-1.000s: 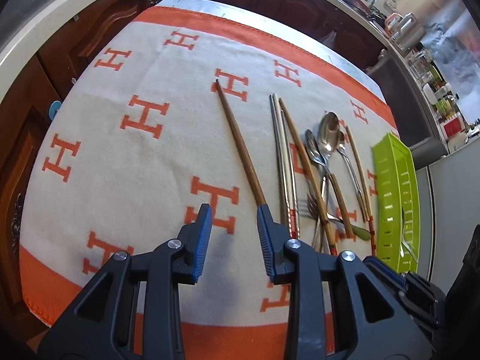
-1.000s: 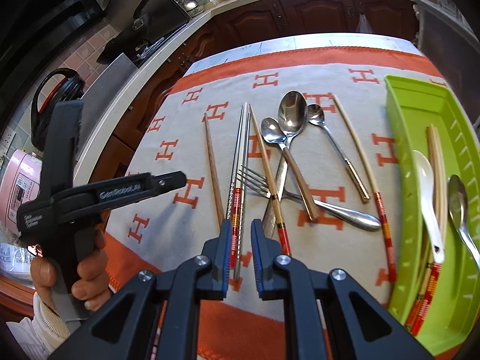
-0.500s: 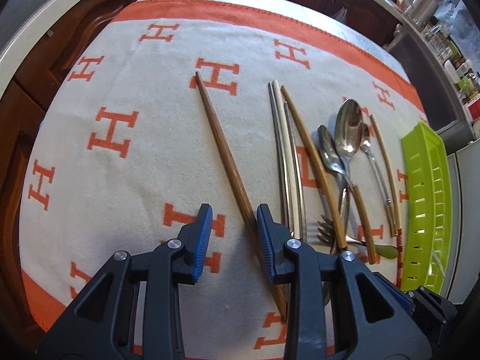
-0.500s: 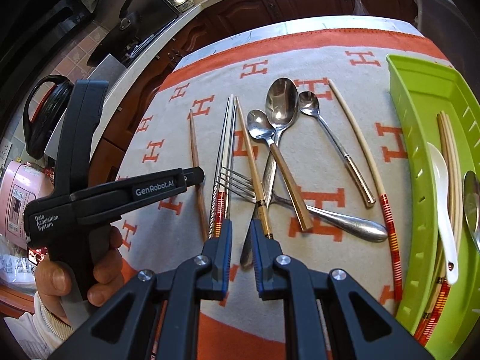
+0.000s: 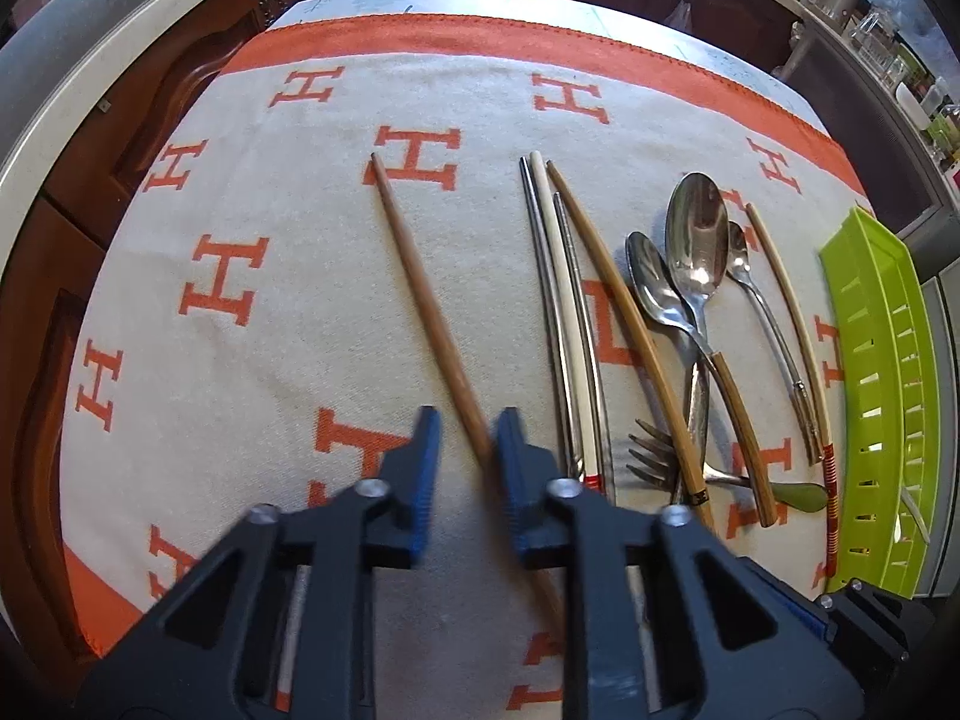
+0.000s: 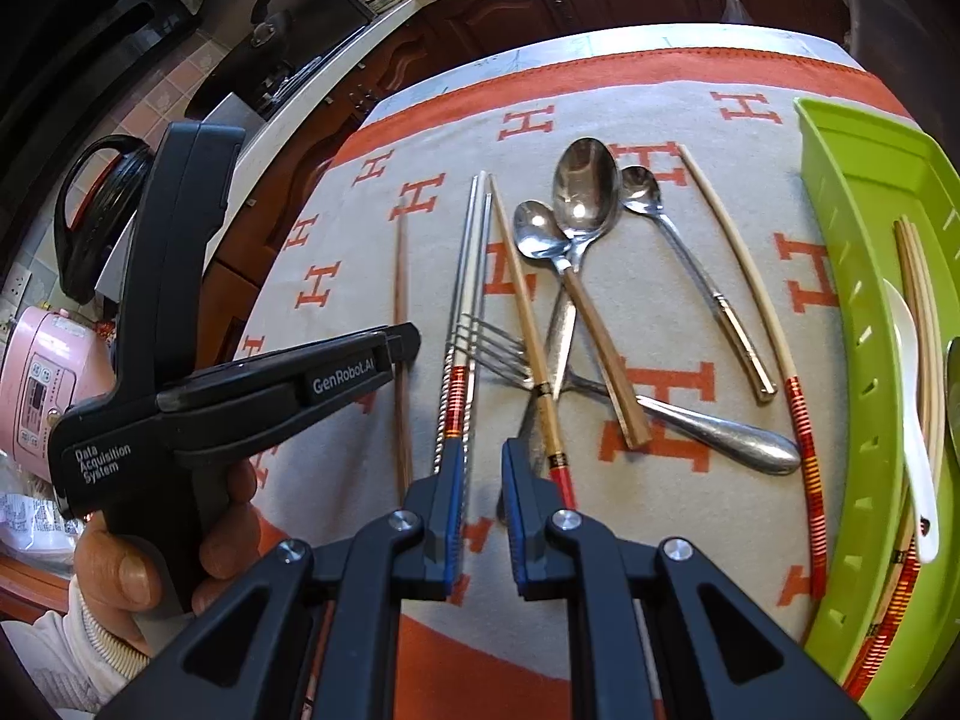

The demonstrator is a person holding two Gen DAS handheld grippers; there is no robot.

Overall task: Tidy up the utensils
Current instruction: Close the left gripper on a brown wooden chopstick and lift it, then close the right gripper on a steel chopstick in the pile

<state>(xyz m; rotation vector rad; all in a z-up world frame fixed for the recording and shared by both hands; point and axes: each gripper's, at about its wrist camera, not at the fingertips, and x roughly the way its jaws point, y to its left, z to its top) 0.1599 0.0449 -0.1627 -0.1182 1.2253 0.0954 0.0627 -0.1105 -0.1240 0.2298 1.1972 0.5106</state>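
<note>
A dark brown wooden chopstick [image 5: 420,294] lies alone on the left of the H-patterned cloth [image 5: 252,300]. My left gripper [image 5: 465,441] is open and straddles its near part, the right pad touching it. In the right wrist view the same chopstick [image 6: 401,300] passes under the left gripper's tip. To its right lie steel and cream chopsticks [image 6: 471,264], a fork [image 6: 492,351], three spoons [image 6: 585,192] and more chopsticks. My right gripper [image 6: 480,474] is open by a narrow gap and empty, above the cloth near the steel chopsticks' ends.
A green slotted tray [image 6: 840,180] at the right holds a white spoon [image 6: 909,396], chopsticks and a metal spoon. It also shows in the left wrist view [image 5: 876,360]. A pink cooker [image 6: 42,384] and a black kettle [image 6: 90,210] stand left of the table.
My left gripper has moved forward and right over the brown chopstick, which now lies between its fingers. My right gripper has shifted slightly and opened a little wider.
</note>
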